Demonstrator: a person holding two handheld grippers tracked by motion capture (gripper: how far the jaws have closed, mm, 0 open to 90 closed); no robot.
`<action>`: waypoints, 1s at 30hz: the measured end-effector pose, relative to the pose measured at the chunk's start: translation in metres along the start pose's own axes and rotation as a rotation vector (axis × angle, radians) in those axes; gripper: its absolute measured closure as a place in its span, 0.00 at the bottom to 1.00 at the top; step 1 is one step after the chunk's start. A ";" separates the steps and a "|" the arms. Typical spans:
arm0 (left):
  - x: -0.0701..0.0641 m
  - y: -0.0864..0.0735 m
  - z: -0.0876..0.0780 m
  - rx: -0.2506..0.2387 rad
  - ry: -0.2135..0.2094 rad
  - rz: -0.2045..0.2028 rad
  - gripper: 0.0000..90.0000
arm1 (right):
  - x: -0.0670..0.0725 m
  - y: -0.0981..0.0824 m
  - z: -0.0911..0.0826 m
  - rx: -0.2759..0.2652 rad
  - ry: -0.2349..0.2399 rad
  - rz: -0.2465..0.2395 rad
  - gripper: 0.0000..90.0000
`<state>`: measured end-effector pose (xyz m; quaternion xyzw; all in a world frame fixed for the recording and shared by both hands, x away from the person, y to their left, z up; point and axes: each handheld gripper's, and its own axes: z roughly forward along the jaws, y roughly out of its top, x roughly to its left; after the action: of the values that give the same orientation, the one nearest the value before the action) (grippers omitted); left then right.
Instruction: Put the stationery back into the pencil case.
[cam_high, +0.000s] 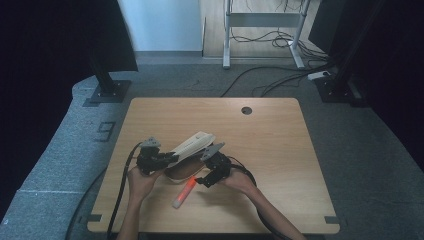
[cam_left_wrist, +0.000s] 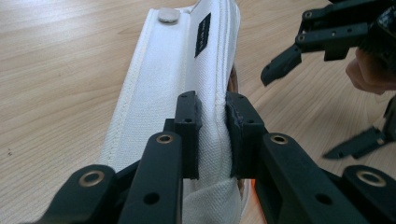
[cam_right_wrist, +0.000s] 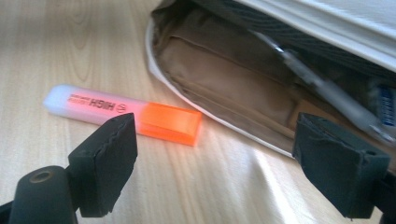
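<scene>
Canvas pencil case (cam_left_wrist: 187, 79), white with stitched seams, a metal snap and a tan fabric lining, lies open on the wood-grain table (cam_high: 280, 150). Left claw (cam_left_wrist: 214, 135) is clamped on the raised woven flap, both black pads pressing the cloth. Right claw (cam_right_wrist: 215, 163) stands wide apart with nothing between its foam-faced pads, poised above the table beside the case mouth. Rectangular orange highlighter (cam_right_wrist: 122, 113) with a translucent cap lies flat just beside the case rim. Pens (cam_right_wrist: 322, 88) rest inside.
</scene>
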<state>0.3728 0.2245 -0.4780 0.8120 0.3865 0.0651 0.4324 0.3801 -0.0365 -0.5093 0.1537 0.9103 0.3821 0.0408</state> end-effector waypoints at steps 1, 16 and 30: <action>0.000 0.000 0.000 0.000 0.000 0.000 0.85 | 0.004 0.001 0.003 0.002 0.010 -0.008 0.15; 0.000 0.000 0.000 0.001 -0.001 0.001 0.85 | 0.023 0.008 0.024 0.021 0.075 -0.065 0.15; 0.000 0.000 0.000 0.004 -0.003 0.004 0.85 | 0.036 0.014 0.037 0.034 0.124 -0.101 0.16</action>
<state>0.3726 0.2241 -0.4780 0.8138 0.3845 0.0638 0.4311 0.3559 0.0090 -0.5242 0.0842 0.9241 0.3729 0.0008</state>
